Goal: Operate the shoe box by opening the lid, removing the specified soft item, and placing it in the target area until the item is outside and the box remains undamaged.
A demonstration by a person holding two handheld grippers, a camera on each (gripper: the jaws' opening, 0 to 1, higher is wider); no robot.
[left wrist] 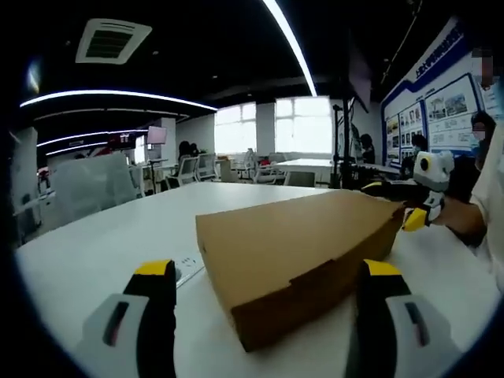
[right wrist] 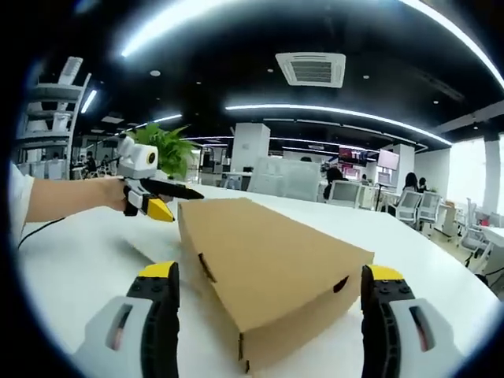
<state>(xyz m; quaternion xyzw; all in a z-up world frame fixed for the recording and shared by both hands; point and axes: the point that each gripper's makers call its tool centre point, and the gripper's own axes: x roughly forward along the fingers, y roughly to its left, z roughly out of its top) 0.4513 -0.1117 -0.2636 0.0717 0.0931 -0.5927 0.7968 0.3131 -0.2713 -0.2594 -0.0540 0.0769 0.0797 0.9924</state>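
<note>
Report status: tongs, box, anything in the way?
Left tongs and right tongs open, one at each end of the box. Lid shut, nothing taken out. White table around it, nothing blocking.

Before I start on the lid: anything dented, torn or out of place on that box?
Nothing stands out. The cardboard shoe box sits flat on the white table with its lid closed, with no dents or tears on the faces visible. Both tools, left and right, are open.

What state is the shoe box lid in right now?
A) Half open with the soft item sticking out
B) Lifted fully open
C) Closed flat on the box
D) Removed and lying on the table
C: in both views the shoe box shows its brown lid down flat, with no gap and nothing sticking out.
</note>
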